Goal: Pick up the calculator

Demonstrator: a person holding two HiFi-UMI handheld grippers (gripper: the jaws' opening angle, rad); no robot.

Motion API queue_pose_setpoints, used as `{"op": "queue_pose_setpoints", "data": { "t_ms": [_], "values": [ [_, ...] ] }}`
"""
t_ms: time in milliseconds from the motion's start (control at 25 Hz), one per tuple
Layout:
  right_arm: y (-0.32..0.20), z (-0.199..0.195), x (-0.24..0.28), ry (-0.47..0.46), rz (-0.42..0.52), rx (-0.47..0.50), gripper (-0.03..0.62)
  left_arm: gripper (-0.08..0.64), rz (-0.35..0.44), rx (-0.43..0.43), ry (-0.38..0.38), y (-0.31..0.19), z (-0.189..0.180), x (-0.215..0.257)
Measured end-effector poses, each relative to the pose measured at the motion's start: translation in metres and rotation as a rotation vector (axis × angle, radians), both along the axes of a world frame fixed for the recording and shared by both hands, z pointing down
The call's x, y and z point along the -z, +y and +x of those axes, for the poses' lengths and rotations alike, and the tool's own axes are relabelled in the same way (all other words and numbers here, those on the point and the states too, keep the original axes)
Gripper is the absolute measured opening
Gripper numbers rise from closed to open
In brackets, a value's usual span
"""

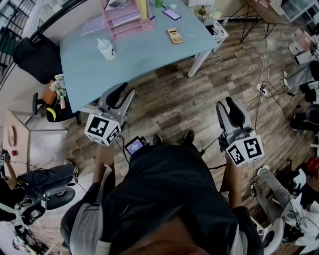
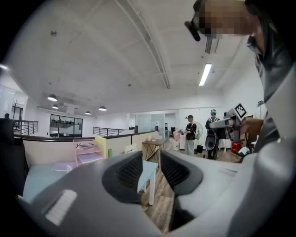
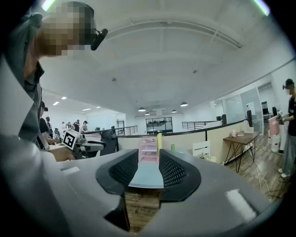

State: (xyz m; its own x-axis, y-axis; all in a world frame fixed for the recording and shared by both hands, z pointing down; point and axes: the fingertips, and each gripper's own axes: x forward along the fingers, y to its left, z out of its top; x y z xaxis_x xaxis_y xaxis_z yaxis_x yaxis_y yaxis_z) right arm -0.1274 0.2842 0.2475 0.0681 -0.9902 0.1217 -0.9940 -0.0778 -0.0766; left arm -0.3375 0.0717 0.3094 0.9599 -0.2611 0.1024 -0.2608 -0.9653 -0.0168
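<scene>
A yellow calculator [image 1: 174, 36] lies on the far right part of the light blue table [image 1: 139, 60], next to a white cable and a phone [image 1: 171, 14]. Both grippers are held low over the wooden floor, well short of the table. My left gripper [image 1: 118, 92] points toward the table's near edge with its jaws slightly apart and nothing between them. My right gripper [image 1: 227, 103] is further right, open and empty too. In the right gripper view the table [image 3: 147, 177] and a pink organizer [image 3: 149, 150] show between the pads. The calculator is not visible in either gripper view.
On the table stand a pink paper organizer [image 1: 127, 17] and a white bottle [image 1: 106, 49]. A black chair [image 1: 37, 57] is at the table's left, a white basket [image 1: 218, 31] at its right corner. Cables and a power strip [image 1: 261, 89] lie on the floor at right. People [image 2: 190, 134] stand far off.
</scene>
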Motion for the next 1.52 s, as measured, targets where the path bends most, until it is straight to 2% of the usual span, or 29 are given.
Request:
{"op": "queue_pose_setpoints", "data": {
  "t_ms": [400, 640, 1040, 1520],
  "values": [
    [-0.023, -0.018, 0.002, 0.02, -0.009, 0.029, 0.129, 0.175, -0.004, 0.006, 0.006, -0.012, -0.018, -0.001],
    [-0.031, -0.013, 0.006, -0.011, 0.019, 0.072, 0.129, 0.175, -0.008, 0.016, 0.002, -0.011, -0.01, -0.001],
    [-0.065, 0.051, -0.001, -0.068, 0.047, 0.172, 0.13, 0.175, 0.003, 0.109, -0.035, -0.013, 0.035, 0.0],
    [-0.1, 0.13, -0.007, -0.113, 0.064, 0.347, 0.13, 0.175, 0.015, 0.245, -0.063, 0.002, 0.104, 0.008]
  ]
}}
